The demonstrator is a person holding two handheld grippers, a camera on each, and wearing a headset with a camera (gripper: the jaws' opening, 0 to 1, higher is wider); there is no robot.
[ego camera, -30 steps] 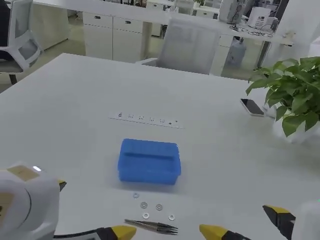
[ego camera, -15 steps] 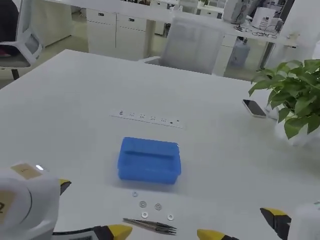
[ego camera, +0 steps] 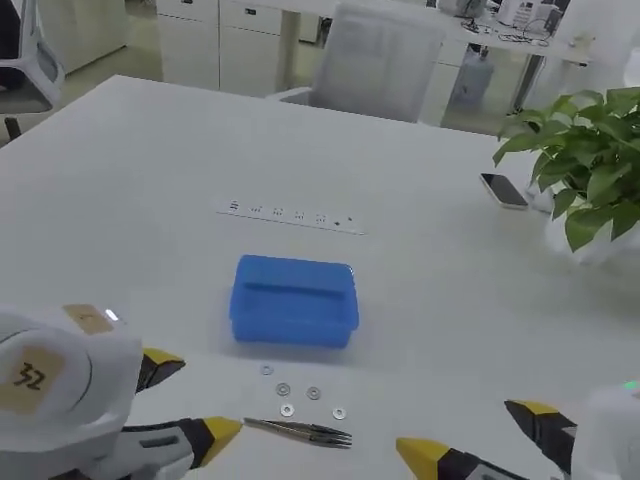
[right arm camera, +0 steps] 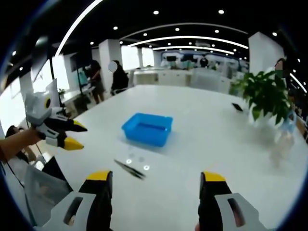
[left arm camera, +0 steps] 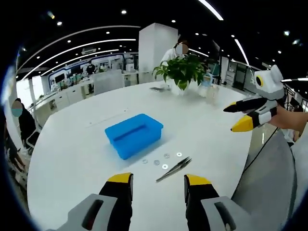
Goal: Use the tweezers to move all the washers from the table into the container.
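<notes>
Your left hand-held gripper (left arm camera: 158,179) is released, jaws spread wide, held over the near part of the table (ego camera: 150,200). Your right hand-held gripper (right arm camera: 155,176) is released too, jaws wide apart. The tweezers (ego camera: 300,430) lie flat on the table between the two grippers, touched by neither. Five washers (ego camera: 313,393) sit loose in a small cluster just beyond the tweezers, between them and the blue container (ego camera: 290,325). The container stands upright, near the cluster but apart from it. Past it is a socket strip (ego camera: 292,216). At far right are a phone (ego camera: 503,215) and a potted plant (ego camera: 585,170).
</notes>
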